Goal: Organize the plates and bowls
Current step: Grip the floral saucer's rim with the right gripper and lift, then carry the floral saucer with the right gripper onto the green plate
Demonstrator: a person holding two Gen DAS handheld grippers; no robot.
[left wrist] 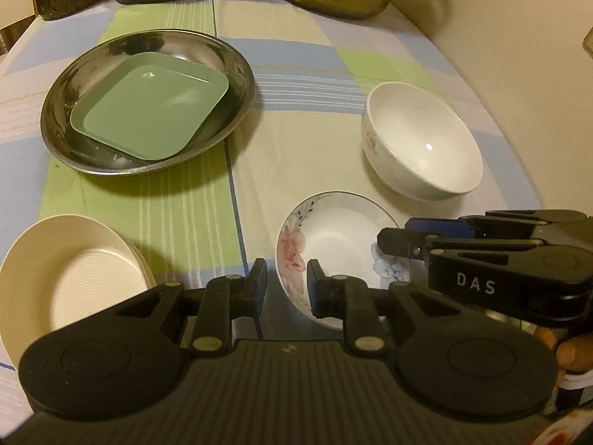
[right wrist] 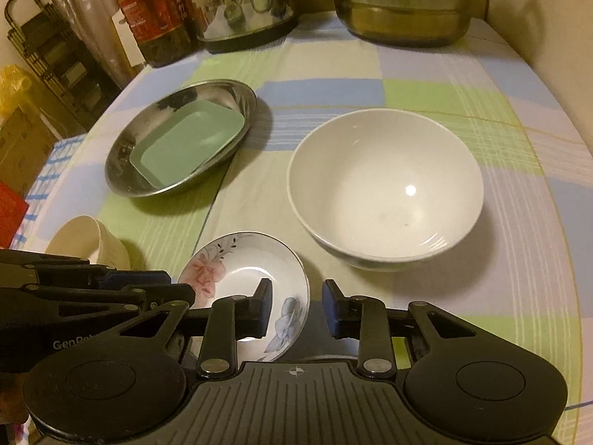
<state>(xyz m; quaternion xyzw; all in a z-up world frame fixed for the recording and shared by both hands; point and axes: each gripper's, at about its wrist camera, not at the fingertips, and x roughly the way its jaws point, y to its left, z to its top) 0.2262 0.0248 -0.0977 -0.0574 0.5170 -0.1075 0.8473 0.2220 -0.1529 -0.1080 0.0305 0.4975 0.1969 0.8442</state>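
left gripper low over the near edge of the bench, jaws set narrowly apart, a slim gap between the pads; its right pad lies against the left rim of the floral saucer, the other pad hangs outside the rim over the cloth, so the pads are not pressed on it. right gripper comes at the same saucer from the other side: jaws partly apart, the saucer's right rim sits between them, the left pad over the saucer's inside, the right pad outside and clear of the rim with cloth showing in the gap; no clamp yet. in the left wrist view the right gripper's fingers reach in from the right edge and overlap the saucer's far-right rim. a fingertip of the person's hand shows behind that gripper. floral saucer sits on the bench just ahead of both grippers, upright, empty. ribbed cream plate lies near-left, apart from the saucer. white bowl stands beyond the saucer to the right, upright, empty, near but not touching. farther left, a green square plate lies inside a round steel dish. at the far edge: dark bottle, steel kettle, lidded steel pot.
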